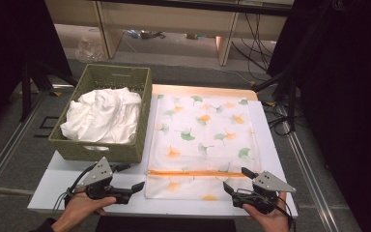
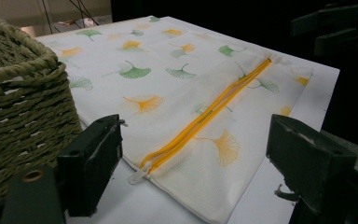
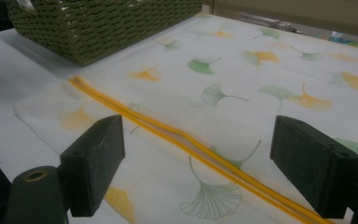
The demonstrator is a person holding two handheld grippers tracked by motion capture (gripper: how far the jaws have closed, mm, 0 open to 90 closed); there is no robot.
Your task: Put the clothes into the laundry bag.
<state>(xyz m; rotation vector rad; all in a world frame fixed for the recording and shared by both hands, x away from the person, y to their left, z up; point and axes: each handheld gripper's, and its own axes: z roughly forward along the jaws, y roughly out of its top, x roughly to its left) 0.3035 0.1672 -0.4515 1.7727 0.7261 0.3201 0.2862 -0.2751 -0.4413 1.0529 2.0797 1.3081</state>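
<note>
Holding my left gripper low over the near-left edge of the white table, I keep its jaws spread wide and empty, aimed right toward the leaf-printed laundry bag. My left hand wraps the handle from below. My right gripper, jaws also wide apart and holding nothing, hovers at the bag's near-right corner, just over the orange zipper. The woven basket of white cloth sits touching the bag's left side.

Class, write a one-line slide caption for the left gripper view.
Open left gripper faces the yellow zipper of a ginkgo-print bag, beside a woven basket.
</note>
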